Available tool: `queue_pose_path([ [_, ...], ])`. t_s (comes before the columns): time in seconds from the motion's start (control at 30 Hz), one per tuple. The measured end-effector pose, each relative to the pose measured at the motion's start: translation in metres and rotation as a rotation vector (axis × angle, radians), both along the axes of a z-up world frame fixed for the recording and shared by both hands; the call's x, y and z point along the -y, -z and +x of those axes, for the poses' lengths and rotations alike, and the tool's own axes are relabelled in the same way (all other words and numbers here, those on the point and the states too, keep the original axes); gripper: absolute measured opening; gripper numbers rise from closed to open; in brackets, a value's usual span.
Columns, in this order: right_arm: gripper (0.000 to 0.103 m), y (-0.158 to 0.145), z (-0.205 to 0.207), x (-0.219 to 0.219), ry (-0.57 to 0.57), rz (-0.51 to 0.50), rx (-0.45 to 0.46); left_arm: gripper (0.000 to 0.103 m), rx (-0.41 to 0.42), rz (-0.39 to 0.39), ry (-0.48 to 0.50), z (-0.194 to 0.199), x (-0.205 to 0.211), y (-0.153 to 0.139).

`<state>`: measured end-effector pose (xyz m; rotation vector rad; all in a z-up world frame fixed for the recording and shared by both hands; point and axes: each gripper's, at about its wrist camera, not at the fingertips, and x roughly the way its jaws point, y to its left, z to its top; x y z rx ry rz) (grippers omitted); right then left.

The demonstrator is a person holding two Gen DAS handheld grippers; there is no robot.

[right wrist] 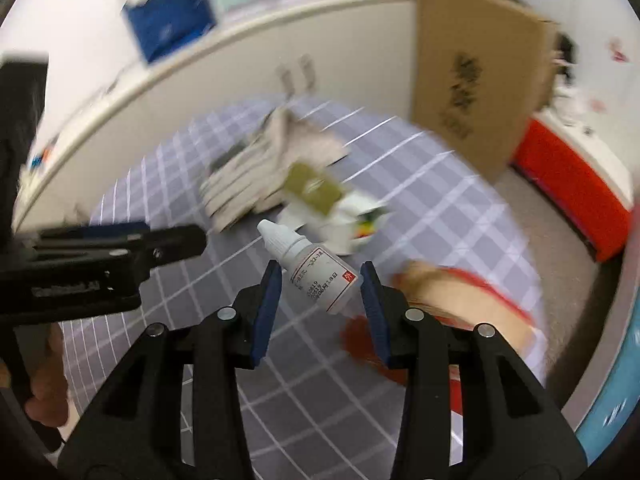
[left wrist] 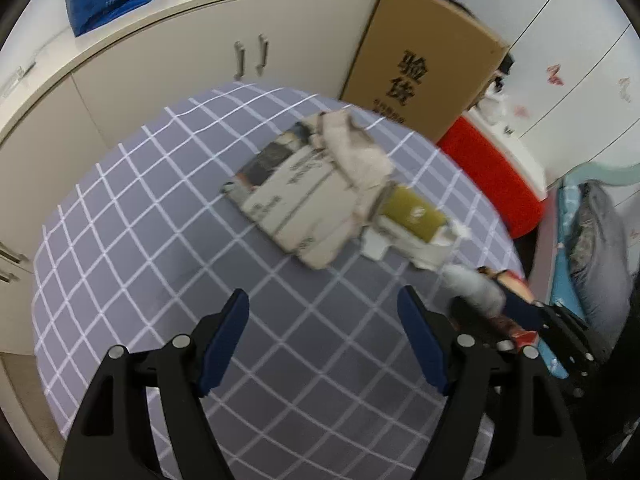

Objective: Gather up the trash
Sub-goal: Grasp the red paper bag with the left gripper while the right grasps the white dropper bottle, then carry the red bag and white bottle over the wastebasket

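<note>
Blue pads of the right gripper [right wrist: 320, 280] are sitting either side of a small white dropper bottle [right wrist: 308, 266], which is lying tilted between them with its cap pointing up and away toward the pile. One pad looks to be touching the bottle's side; at the other a sliver of gap seems to be showing, so the hold is looking light rather than firm. Motion blur is smearing everything behind it.

That is the main risk: the bottle is smooth, round and held near its base at a slant, so a quick swing could be letting it pivot or slide out and drop back onto the checked cloth [right wrist: 420, 208], or roll off the table's edge.

Beyond it, the rest of the trash is waiting mid-table: a folded newspaper [left wrist: 288, 200], a crumpled paper wad [left wrist: 356, 152] on top, and an olive-and-white box [left wrist: 412, 216] touching them. A red-edged packet [right wrist: 460, 292] is lying just beside the right pads and could be getting knocked.

Meanwhile the left gripper [left wrist: 324, 320] is hanging wide apart and empty above the cloth; in the right view it is crossing close at the side, so the two tools could be colliding.
</note>
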<state>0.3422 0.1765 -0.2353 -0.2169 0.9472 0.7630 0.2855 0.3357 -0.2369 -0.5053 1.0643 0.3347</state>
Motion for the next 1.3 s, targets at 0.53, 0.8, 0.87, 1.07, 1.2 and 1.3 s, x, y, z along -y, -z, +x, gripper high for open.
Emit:
queue_pose_path([
  [0.53,0.040,-0.011,0.018,0.154,0.418,0.000,0.006,0.075,0.036,-0.074,0.370,0.070,0.125,0.019],
  [0.8,0.040,0.013,0.022,0.185,0.506,0.025,-0.093,0.080,0.036,0.108,0.524,0.084,0.162,0.023],
  [0.87,0.040,0.017,0.023,0.187,0.508,0.031,-0.111,0.083,0.044,0.110,0.532,0.086,0.161,0.025],
  [1.07,0.040,0.023,0.025,0.182,0.510,0.064,-0.144,0.085,0.041,-0.034,0.450,0.089,0.134,0.031],
  [1.2,0.040,0.022,0.024,0.175,0.498,0.078,-0.150,0.085,0.018,-0.156,0.377,0.086,0.112,0.046],
  [1.3,0.040,0.026,0.024,0.172,0.496,0.092,-0.169,0.082,0.024,-0.161,0.402,0.087,0.114,0.048],
])
